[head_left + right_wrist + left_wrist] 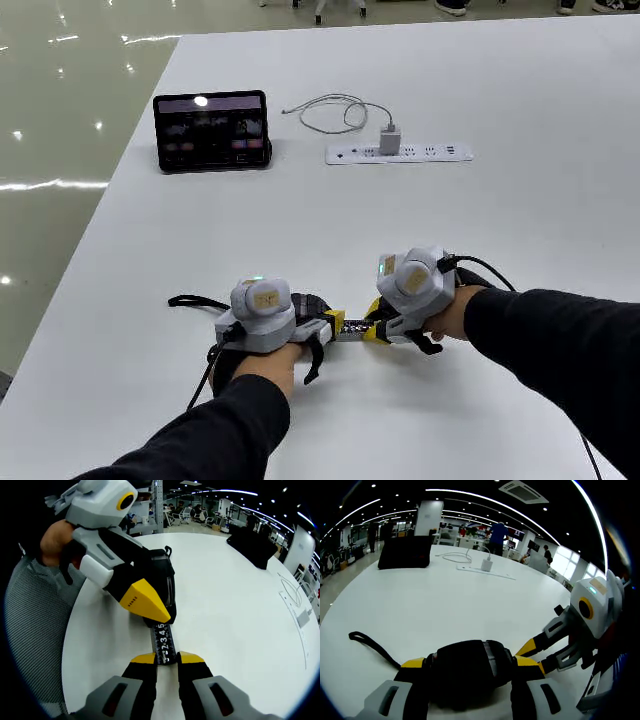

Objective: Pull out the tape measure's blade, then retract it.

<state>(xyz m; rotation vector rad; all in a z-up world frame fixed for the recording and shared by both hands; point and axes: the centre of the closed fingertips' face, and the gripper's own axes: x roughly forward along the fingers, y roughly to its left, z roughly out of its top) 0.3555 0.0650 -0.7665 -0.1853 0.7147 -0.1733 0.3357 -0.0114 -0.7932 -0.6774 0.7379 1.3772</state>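
Black case [166, 582] is clamped in the left tool [470, 663] — anchored on the counter [400, 220] — so the blade [161, 639] at three o'clock, pinched by the right tool [166, 658], can be drawn.

Tablet [211, 130] stands left of power strip [398, 153], behind tape measure [465, 670].

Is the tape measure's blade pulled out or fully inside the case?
Pulled out, a short way: a numbered stretch of blade runs from the case to the right gripper, which pinches its end.
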